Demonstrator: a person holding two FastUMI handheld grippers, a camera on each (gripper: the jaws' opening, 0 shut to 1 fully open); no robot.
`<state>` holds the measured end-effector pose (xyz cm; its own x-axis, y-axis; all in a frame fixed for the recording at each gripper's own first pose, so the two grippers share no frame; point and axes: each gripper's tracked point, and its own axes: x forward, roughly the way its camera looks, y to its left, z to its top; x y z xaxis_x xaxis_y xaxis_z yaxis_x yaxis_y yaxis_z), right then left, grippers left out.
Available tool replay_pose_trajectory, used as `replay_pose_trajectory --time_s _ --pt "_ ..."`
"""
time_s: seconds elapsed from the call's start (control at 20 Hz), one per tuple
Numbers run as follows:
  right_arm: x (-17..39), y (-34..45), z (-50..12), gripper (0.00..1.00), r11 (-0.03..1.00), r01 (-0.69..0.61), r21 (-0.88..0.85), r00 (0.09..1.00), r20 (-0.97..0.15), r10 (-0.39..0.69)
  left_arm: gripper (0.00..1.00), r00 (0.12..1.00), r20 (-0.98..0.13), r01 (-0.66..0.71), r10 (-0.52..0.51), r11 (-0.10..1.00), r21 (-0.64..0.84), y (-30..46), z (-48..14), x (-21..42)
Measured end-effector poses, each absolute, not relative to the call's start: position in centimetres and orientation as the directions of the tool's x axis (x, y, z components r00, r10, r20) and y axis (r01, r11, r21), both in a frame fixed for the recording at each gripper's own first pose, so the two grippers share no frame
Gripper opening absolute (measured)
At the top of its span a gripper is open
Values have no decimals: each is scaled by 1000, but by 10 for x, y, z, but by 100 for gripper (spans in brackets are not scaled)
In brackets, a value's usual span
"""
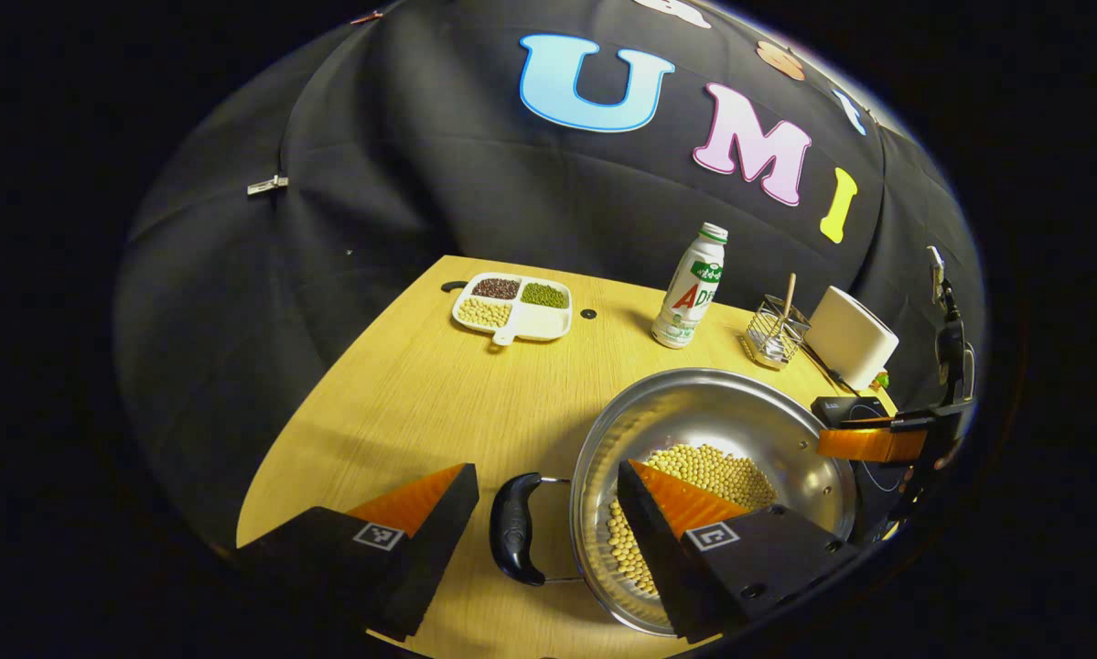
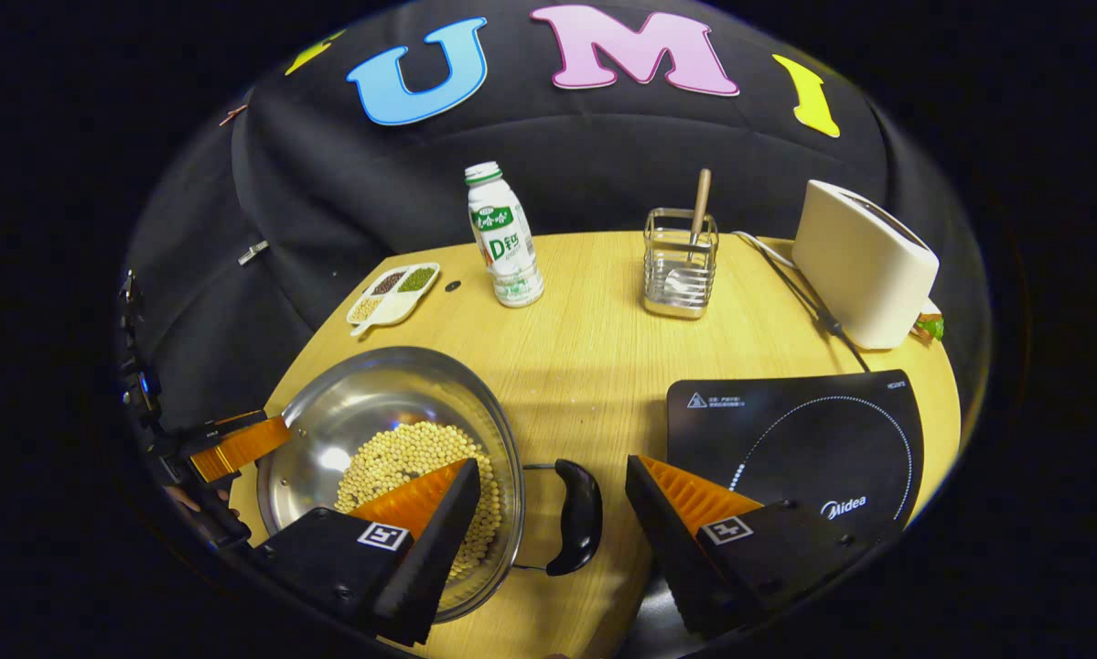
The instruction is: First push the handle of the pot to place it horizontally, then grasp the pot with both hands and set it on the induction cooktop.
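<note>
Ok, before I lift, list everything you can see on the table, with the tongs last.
pot: one, steel, holding pale beans, left of the cooktop
pot handles: two, black, one each side
induction cooktop: one, black, right front of the table
bottle: one, white with green cap, upright at the back
wire holder: one, metal, with a wooden-handled utensil, beside the bottle
toaster: one, cream, back right
divided tray: one, white, holding beans, far left
table: one, light wood
left tongs: open, straddling the left handle
right tongs: open, straddling the right handle
</note>
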<state>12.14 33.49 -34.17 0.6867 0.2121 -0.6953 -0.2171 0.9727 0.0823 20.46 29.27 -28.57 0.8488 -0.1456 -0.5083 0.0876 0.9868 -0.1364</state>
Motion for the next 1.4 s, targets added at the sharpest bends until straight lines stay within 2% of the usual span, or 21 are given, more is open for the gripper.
replay_pose_trajectory --time_s 0.45,0.7,0.85,0.9,0.95,1.0,1.1,1.15,1.2,1.4 --pt "119 349 -374 100 971 -233 62 654 -729 203 94 788 -592 77 -167 982 -174 294 -325 210" --pt "116 347 -383 98 977 -211 43 651 -739 173 87 768 -612 87 -187 978 -190 292 -336 207" --pt "119 345 -384 88 978 -209 25 660 -734 160 82 755 -624 94 -200 975 -199 287 -341 207" --pt "119 346 -384 83 977 -214 19 662 -732 159 77 756 -624 95 -198 976 -194 288 -341 209" --pt "118 347 -385 74 976 -216 18 663 -732 160 74 758 -626 88 -184 979 -182 291 -342 211" --pt "119 348 -387 70 976 -219 11 664 -731 157 69 756 -628 88 -182 980 -179 293 -343 210" --pt "117 350 -386 71 973 -231 -13 670 -727 150 68 754 -631 90 -184 980 -178 295 -343 210" --pt "116 349 -386 67 971 -238 -23 671 -727 147 69 746 -638 95 -192 979 -183 296 -345 207" --pt "118 349 -382 74 971 -238 -15 670 -727 153 68 740 -644 98 -195 978 -184 296 -346 206" --pt "112 351 -386 67 974 -228 12 660 -733 163 66 738 -645 88 -197 976 -198 298 -345 205"
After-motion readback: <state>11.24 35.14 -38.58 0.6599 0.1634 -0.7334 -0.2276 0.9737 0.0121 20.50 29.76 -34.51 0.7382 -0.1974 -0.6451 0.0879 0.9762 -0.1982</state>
